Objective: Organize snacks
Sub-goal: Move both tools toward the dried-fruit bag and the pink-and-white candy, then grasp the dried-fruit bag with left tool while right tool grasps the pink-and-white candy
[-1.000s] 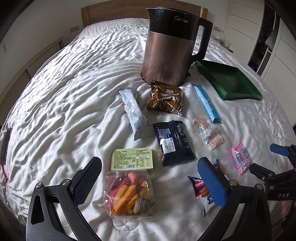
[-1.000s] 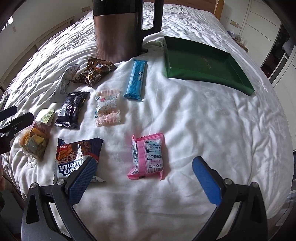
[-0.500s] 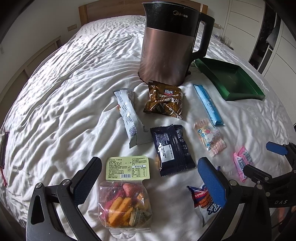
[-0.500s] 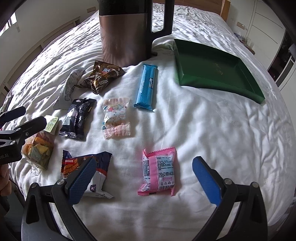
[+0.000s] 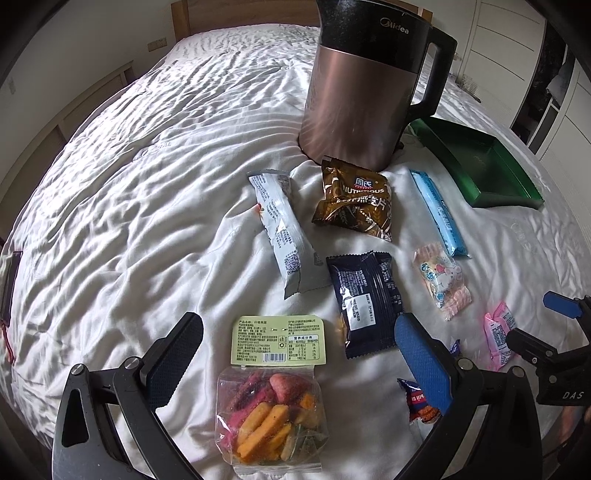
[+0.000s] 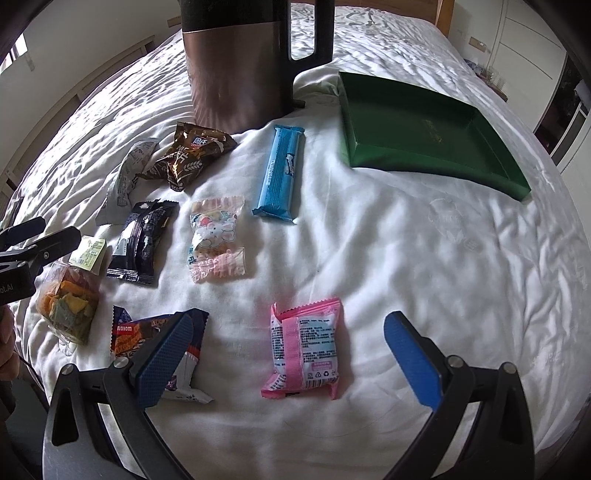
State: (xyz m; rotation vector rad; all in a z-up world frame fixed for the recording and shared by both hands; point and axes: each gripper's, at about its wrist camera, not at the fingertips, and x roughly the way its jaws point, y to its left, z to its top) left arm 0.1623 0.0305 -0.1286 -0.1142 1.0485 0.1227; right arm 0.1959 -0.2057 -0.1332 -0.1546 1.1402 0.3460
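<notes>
Several snack packets lie on a white bed. My left gripper [image 5: 295, 354] is open, its fingers on either side of a clear bag of dried fruit chips [image 5: 273, 410] with a pale green label. Beyond it lie a dark navy packet [image 5: 367, 302], a white packet [image 5: 282, 225], a brown packet [image 5: 354, 199], a long blue bar [image 5: 437, 212] and a clear cartoon candy bag [image 5: 441, 280]. My right gripper [image 6: 288, 354] is open, with a pink packet [image 6: 306, 350] between its fingers. An orange and navy packet [image 6: 155, 343] sits by its left finger. An empty green tray [image 6: 424, 133] lies at the far right.
A tall copper and black kettle [image 5: 362, 88] stands on the bed behind the snacks, left of the green tray [image 5: 476, 166]. A wooden headboard [image 5: 243, 18] and white cupboards [image 5: 517, 44] lie beyond. A dark flat object [image 5: 9, 280] rests at the bed's left edge.
Both grippers have moved forward and lower over the bed. The fruit chip bag and the pink packet now sit deeper between the open fingers. No packet has shifted.
</notes>
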